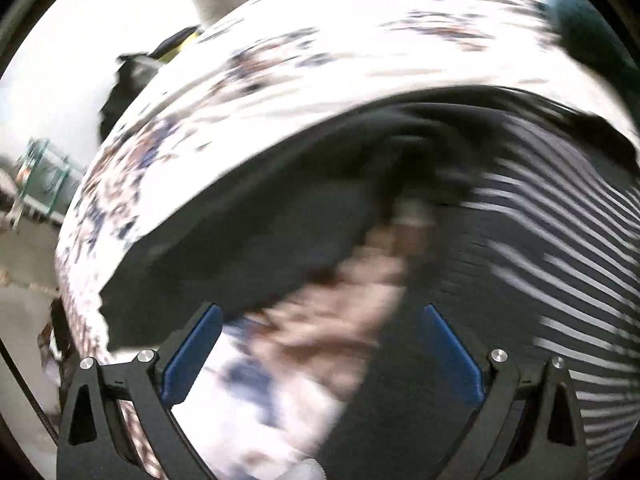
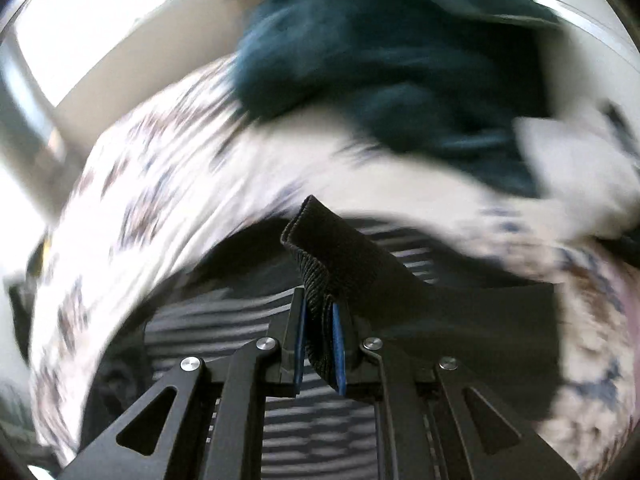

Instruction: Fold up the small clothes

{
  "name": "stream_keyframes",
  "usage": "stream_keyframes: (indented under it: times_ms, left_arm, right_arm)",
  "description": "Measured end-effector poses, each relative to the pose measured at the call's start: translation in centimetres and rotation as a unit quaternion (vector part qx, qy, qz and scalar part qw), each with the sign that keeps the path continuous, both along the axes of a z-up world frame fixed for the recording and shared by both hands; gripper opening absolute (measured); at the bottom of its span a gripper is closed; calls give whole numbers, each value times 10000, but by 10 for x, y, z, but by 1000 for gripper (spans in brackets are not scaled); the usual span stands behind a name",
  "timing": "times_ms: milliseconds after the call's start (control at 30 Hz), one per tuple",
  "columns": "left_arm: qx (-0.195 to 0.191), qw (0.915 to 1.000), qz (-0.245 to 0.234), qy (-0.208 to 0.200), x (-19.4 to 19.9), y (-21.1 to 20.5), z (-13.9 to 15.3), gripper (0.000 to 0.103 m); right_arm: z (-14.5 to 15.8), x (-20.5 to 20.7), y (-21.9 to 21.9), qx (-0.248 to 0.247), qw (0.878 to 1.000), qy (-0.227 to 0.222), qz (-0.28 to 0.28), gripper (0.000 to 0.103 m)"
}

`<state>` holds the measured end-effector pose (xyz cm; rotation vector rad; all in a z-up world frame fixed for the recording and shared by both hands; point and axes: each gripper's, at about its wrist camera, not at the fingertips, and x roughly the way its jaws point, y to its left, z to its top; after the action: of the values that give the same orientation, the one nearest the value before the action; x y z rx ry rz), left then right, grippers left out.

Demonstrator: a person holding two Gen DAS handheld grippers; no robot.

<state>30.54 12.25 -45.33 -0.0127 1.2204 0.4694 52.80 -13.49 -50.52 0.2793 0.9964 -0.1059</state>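
Observation:
A dark garment with white stripes lies on a white flowered cloth; both are motion-blurred. My left gripper is open and empty just above it, blue pads apart, over a solid black part of the garment. In the right wrist view my right gripper is shut on a black ribbed edge of the garment, which sticks up past the fingertips. The striped part hangs below the fingers.
A teal garment is heaped on the flowered cloth beyond the right gripper; it also shows at the left wrist view's top right. A black and yellow item lies at the cloth's far left edge. A green frame stands on the floor.

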Motion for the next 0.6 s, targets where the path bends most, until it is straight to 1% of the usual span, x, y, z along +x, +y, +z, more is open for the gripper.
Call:
stream_keyframes:
  times_ms: [33,67,100,167,267,300,367,433,467,500,533,567,600]
  left_arm:
    - [17,9999,139,35,-1,25,-6,102]
    - [33,9997,229,71,-3,40,-9,102]
    - [16,9994,309,123,1,44,-15,102]
    - [-119,9983,508,247,-3,66,-25,102]
    - [-265,9962,724,397,-14,88,-36,102]
    - [-304,9954,799,434,-19,98,-39,102]
    - [-394,9936,931,501,-26,107,-45,102]
    - [-559,9903,1137,574,-35,118,-46,102]
    - [-620,9887,1233,591,-40,122,-45,102]
    - [-685,9870,1326,601,-45,125,-44,102]
    - [-783,9842,1477,577,-54,132,-41,102]
    - [-858,9824,1570,544,-61,137,-39,102]
    - [-973,9792,1705,506,-71,144,-37,102]
  right_arm:
    - [-20,11,37,-162,9995,102,253,12]
    - [-43,24,79,-329,9978,217,526,12]
    - [-60,29,108,-432,9959,309,738,12]
    - [-91,34,170,-701,9885,452,1262,12]
    - [-110,26,248,-1130,9751,380,1869,12]
    - [-113,25,265,-1221,9713,368,2008,12]
    - [-118,21,295,-1376,9642,354,2239,12]
    - [-119,17,312,-1495,9561,402,2488,12]
    - [-111,5,313,-1571,9522,449,2581,12]
    - [-112,-2,316,-1619,9481,640,2661,12]
    - [-101,-12,308,-1578,9473,801,2671,13]
    - [-104,-12,300,-1303,9487,1155,2640,19]
    - [-102,-14,289,-1068,9507,1362,2574,24]
